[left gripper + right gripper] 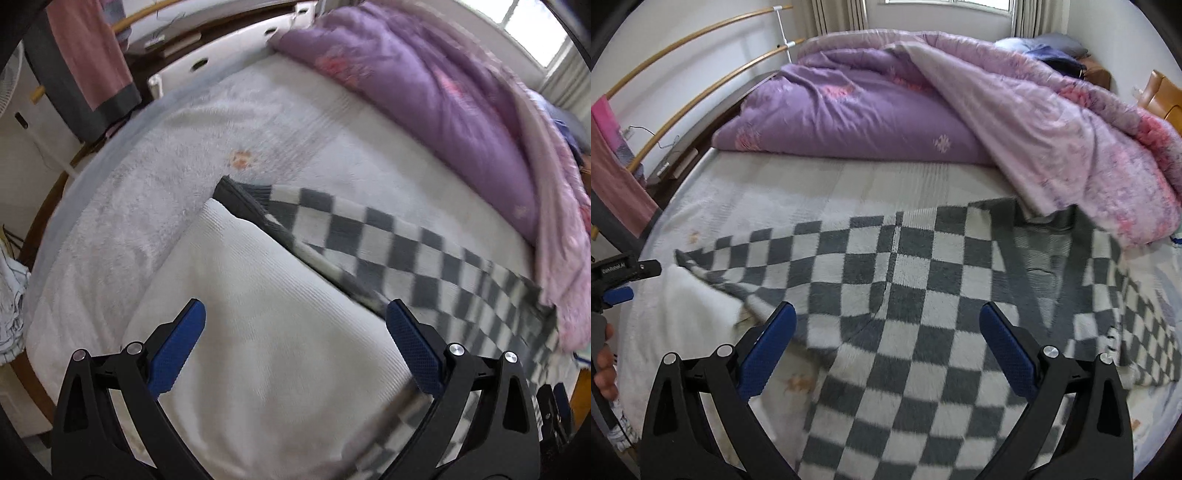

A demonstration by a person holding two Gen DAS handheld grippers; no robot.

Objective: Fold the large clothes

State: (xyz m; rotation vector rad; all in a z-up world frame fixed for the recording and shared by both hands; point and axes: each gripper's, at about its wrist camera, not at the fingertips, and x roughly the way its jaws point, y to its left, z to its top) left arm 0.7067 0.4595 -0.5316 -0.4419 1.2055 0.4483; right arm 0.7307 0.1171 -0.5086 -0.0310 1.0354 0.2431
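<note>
A large grey-and-white checkered knit garment (905,295) lies spread on the bed. In the left wrist view its checkered face (406,251) runs to the right, and a flap is turned over so its white inner side (266,314) faces up, with a dark grey ribbed hem (236,199) at the far corner. My left gripper (295,325) is open and empty, hovering over the white flap. My right gripper (886,325) is open and empty above the checkered fabric. The left gripper also shows at the left edge of the right wrist view (624,280).
A white fluffy bedsheet (166,166) covers the bed. A purple and pink quilt (923,110) is heaped along the far side, overlapping the garment's far right corner. A wooden rail (683,103) and hanging pink towel (88,55) stand at the left.
</note>
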